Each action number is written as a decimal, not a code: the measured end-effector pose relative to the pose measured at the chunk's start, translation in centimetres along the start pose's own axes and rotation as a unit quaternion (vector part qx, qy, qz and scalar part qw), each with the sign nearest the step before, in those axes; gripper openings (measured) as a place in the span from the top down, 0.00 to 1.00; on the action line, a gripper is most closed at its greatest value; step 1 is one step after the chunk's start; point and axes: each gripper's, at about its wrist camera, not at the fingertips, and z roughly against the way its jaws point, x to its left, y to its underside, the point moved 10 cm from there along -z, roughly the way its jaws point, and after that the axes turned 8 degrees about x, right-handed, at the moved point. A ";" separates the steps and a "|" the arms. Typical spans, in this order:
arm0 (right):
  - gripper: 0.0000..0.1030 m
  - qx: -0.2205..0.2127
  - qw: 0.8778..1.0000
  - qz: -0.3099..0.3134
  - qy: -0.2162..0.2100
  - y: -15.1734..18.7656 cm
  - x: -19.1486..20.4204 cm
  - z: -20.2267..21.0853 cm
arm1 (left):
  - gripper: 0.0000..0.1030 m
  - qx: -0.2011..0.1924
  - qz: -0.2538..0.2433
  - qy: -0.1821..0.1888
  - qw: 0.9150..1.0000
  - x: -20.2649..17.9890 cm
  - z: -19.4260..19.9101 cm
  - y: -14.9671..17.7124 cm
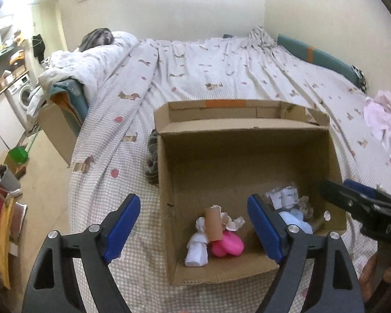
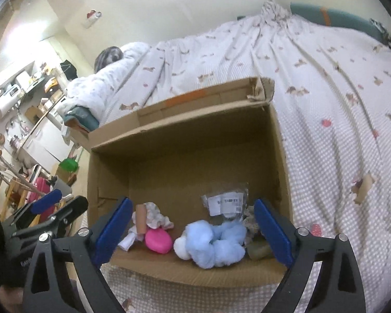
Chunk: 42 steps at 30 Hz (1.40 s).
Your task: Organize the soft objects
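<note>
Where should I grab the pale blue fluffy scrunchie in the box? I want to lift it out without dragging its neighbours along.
Take the pale blue scrunchie across its puffy right-hand loop, coming straight down from above. It lies flat on the cardboard box floor, its ring bulging upward, so open jaws can straddle one lobe. The left lobe touches a white ball, so avoid that side.

Washing machine far left, green dustpan, teal headboard, perhaps a pink suitcase
</note>
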 end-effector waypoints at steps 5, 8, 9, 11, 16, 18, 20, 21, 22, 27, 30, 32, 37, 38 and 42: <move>0.01 -0.016 1.000 -0.003 0.016 0.7 0.2 1.9 | 0.20 -0.024 -0.008 -0.012 1.000 0.4 2.3 -0.1; 0.00 -0.033 0.999 0.000 0.022 1.0 0.2 3.2 | 0.20 -0.027 0.003 -0.004 1.000 0.8 3.5 0.5; 0.00 -0.036 0.999 0.000 0.024 1.1 0.3 3.5 | 0.20 -0.029 0.008 -0.001 1.000 1.0 4.0 0.8; 0.00 -0.040 0.999 -0.002 0.027 1.6 0.1 4.0 | 0.20 -0.032 0.012 0.004 0.999 1.0 4.6 1.3; 0.00 -0.044 0.998 0.001 0.037 2.8 0.0 5.2 | 0.20 -0.037 0.010 0.007 0.999 1.4 6.2 2.7; 0.00 -0.048 0.998 0.003 0.040 3.1 0.1 5.7 | 0.20 -0.031 0.016 0.006 0.999 1.8 6.3 3.4; 0.00 -0.050 0.998 0.003 0.043 3.5 0.1 6.1 | 0.19 -0.026 0.023 0.003 0.999 2.2 6.4 4.0; 0.00 -0.051 0.998 0.002 0.044 3.8 0.1 6.3 | 0.19 -0.023 0.026 0.002 0.999 2.4 6.4 4.4; 0.00 -0.051 0.998 0.000 0.044 4.0 0.1 6.5 | 0.19 -0.023 0.027 0.001 0.999 2.5 6.5 4.7; 0.00 -0.046 0.998 -0.008 0.043 5.3 0.1 6.9 | 0.16 -0.036 0.009 -0.015 0.999 2.6 7.3 5.2; 0.00 -0.046 0.998 -0.009 0.043 6.0 0.3 7.1 | 0.10 -0.033 0.014 -0.007 0.999 2.6 7.4 6.0; 0.00 -0.044 0.998 -0.004 0.046 6.4 0.5 7.2 | 0.10 -0.031 0.015 -0.005 0.999 2.6 7.4 6.2; 0.00 -0.042 0.998 0.009 0.054 7.2 0.9 7.2 | 0.03 -0.032 0.038 0.007 0.999 3.2 7.9 7.0; 0.00 -0.044 0.997 0.012 0.057 7.3 1.0 7.3 | 0.03 -0.030 0.043 0.008 0.999 3.4 7.9 7.2; 0.00 -0.050 0.996 0.028 0.070 7.2 1.3 7.3 | 0.03 -0.025 0.057 0.000 0.998 3.9 7.5 7.7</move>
